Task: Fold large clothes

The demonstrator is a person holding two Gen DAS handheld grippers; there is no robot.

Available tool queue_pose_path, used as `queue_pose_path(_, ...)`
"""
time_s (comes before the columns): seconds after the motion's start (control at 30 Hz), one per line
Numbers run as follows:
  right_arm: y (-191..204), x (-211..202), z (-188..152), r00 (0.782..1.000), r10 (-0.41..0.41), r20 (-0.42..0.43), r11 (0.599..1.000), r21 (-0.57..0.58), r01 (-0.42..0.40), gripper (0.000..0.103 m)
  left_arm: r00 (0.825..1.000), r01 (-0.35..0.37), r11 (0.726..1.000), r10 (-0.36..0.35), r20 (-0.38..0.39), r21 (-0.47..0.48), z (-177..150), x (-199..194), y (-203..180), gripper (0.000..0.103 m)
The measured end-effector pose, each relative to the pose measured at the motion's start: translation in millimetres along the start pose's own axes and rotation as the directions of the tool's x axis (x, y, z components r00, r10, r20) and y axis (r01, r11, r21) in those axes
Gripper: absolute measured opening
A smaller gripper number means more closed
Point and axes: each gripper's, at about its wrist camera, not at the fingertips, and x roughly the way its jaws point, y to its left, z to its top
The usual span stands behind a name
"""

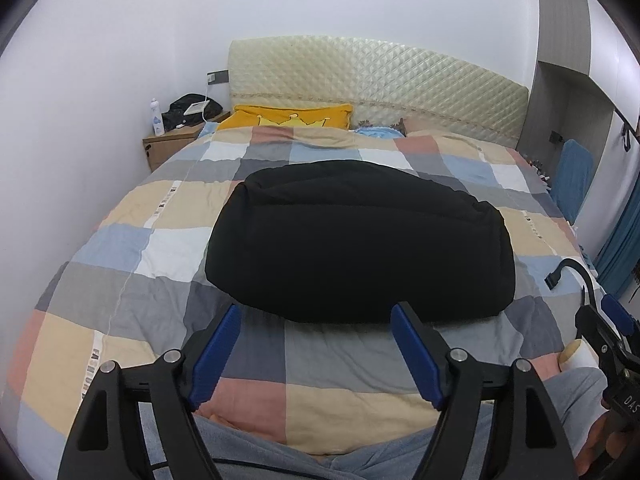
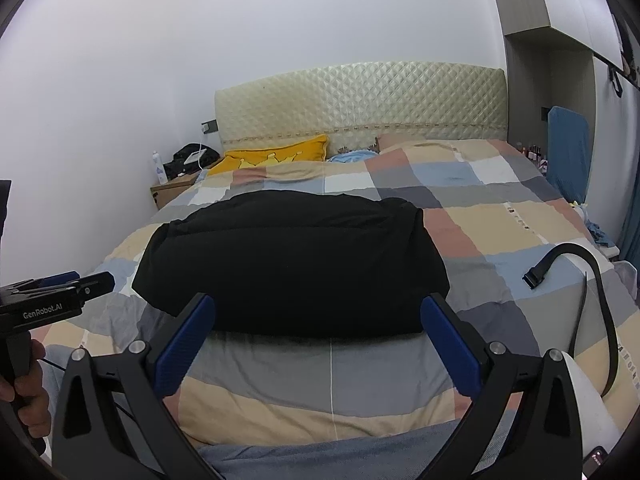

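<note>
Two black claws with blue pads hang over the near end of a bed, and both stand open with nothing between their pads: the left gripper [image 1: 316,312] has its tips just short of the near edge of the folded black garment [image 1: 360,240], and the right gripper [image 2: 318,304] frames that same near edge without pressing on it. The folded black garment is a thick, rounded bundle lying on the checked quilt of beige, grey, blue, white and salmon squares [image 1: 120,240], roughly in the middle of the bed and nearer its foot than its head. Open quilt shows on every side of the bundle: a wide strip to its left up to the white wall, a broad stretch to its right, and a band of squares between it and the pillows. On the right stretch lies a black strap with a buckled end [image 2: 560,272], curling back toward the bed's right edge, apart from the garment. At the head, a yellow pillow with a crown pattern [image 1: 292,118] leans against the cream quilted headboard [image 1: 380,80]. Left of the headboard a wooden bedside cabinet [image 1: 168,148] carries a white bottle [image 1: 157,118] and a black bag [image 1: 192,110]; what the bag holds cannot be seen. The person's grey-clad legs [image 1: 360,460] fill the bottom edge beneath the grippers.
</note>
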Motion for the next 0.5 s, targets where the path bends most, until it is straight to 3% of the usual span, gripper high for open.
queue_pose_path(0.5, -1, 1, 1, 1.0, -0.007, -0.004, 1.0, -0.008, 0.007, 0.103, 0.999, -0.036, 0.999, 0.036, 0.013, -0.009, 0, -3, 12, 0.078)
